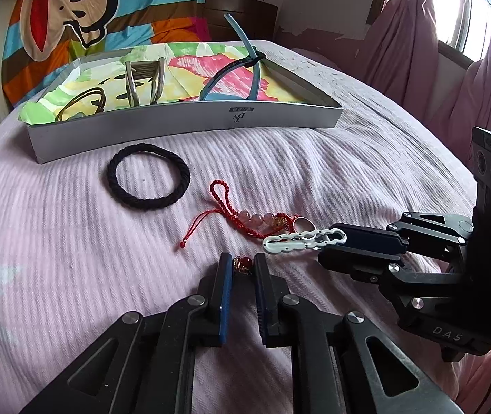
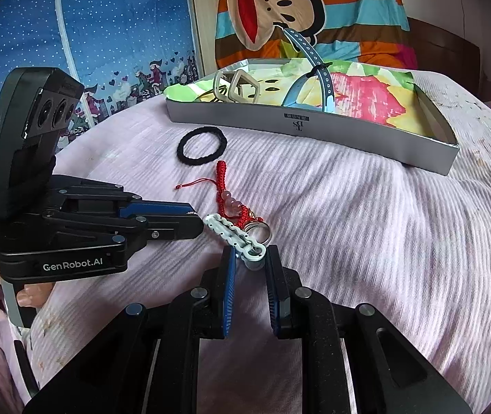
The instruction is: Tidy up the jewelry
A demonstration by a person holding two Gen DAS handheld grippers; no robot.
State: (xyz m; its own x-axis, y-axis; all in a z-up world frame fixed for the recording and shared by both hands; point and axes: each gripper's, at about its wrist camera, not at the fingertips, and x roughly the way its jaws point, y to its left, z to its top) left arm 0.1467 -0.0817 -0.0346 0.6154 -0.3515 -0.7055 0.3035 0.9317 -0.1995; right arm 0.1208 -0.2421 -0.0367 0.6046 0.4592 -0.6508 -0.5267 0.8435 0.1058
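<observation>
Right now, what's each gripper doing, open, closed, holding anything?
Left gripper: closed on the red bead at the charm's end.
Right gripper: closed on the white clip.

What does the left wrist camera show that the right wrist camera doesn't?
Only the left wrist view shows the window with pink curtains and a dark red bead between the left tongs. Only the right wrist view shows the blue dotted cloth. Both show the box, black hair tie, red bracelet and white clip.

Black hand-held gripper (image 2: 199, 221), blue pads, silver screws, "GenRobot.AI" lettering
</observation>
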